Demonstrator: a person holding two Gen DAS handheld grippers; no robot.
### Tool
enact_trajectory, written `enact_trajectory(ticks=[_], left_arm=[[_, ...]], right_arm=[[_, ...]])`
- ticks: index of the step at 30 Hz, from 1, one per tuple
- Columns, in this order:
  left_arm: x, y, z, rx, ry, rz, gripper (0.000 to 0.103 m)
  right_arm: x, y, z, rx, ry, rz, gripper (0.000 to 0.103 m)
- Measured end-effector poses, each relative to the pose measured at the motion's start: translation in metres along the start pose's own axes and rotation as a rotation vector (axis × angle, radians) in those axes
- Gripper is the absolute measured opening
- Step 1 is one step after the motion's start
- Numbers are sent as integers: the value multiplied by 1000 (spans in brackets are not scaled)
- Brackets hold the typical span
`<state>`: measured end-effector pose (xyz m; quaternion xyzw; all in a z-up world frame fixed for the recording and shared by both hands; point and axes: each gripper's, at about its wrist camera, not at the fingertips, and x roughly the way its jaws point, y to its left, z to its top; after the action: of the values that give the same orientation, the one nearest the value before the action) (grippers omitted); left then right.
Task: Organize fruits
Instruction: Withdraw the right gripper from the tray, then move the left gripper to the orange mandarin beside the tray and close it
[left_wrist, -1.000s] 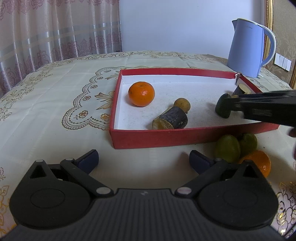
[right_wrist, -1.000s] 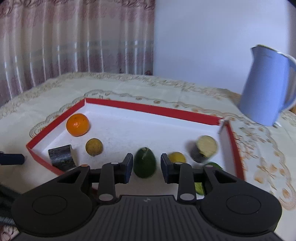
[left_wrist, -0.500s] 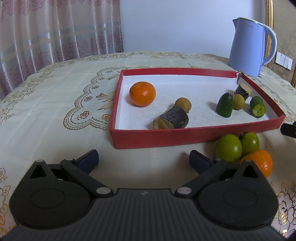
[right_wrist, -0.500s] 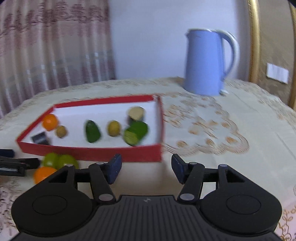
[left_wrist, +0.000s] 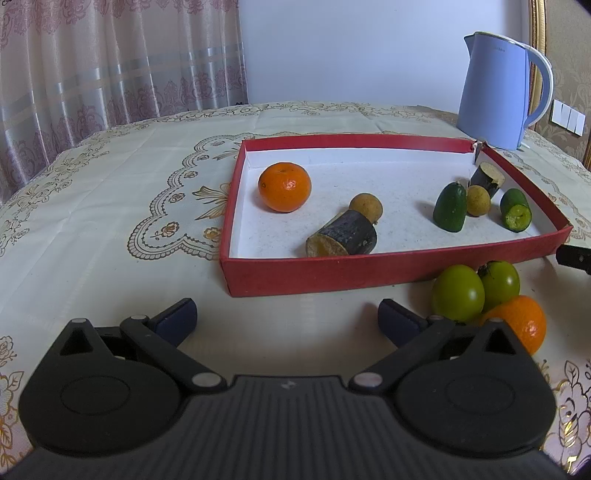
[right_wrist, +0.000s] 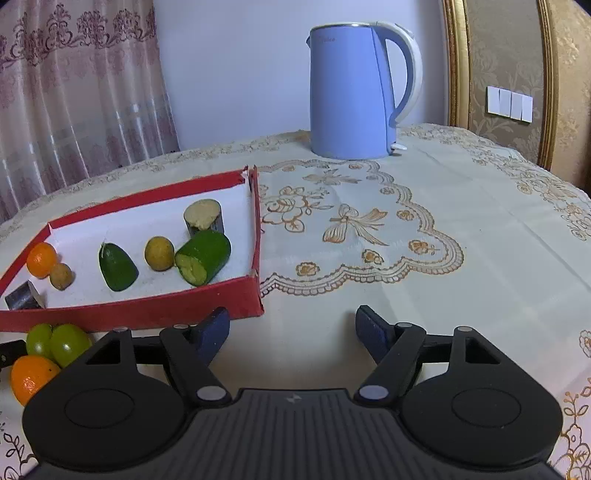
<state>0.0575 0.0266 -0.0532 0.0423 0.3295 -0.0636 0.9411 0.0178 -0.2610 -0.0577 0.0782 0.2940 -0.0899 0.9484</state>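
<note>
Your red tray (left_wrist: 369, 275) fills the middle of the left view, sitting flat on the tablecloth (left_wrist: 110, 206), with the blue kettle (right_wrist: 354, 92) behind it at one o'clock, well clear of the work. Inside the tray, the big orange (left_wrist: 284, 187) sits at ten o'clock, and a dark cane piece (left_wrist: 345, 234) lies on its side at six with a small brown fruit (left_wrist: 366, 207) touching it. Over at three o'clock you've got a tight cluster: green pointed fruit (left_wrist: 450, 206), another small brown fruit (left_wrist: 478, 200), a cut green piece (left_wrist: 515, 209) and a second cane piece (left_wrist: 487, 177). Like seems to be gathering with like. Still outside, just by the tray's near wall at five o'clock: two green round fruits (left_wrist: 458, 297) and a loose orange (left_wrist: 524, 321), touching one another, probably next in line. Your left gripper (left_wrist: 286, 317) hangs wide and empty. Your right gripper (right_wrist: 291, 330) has just been opening, nothing between its jaws, by the tray's corner.
</note>
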Motion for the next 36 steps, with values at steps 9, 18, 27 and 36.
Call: enact_trajectory(ticks=[9,18,27,36], left_arm=[[-4,2,-1,-15,-19,-8,103],[-46,-13,-10,-27,-76,-149,103],[-58,-56,-5,41,-88,-257,103],[-30,-58,-5,-27,3,-289,89]], right_arm=[[4,9,0,-53,22,-14,86],[4,5,1,-37,21,9,88],[3,3,0,-21,16,23,89],[2,1,0,-5,11,35,89]])
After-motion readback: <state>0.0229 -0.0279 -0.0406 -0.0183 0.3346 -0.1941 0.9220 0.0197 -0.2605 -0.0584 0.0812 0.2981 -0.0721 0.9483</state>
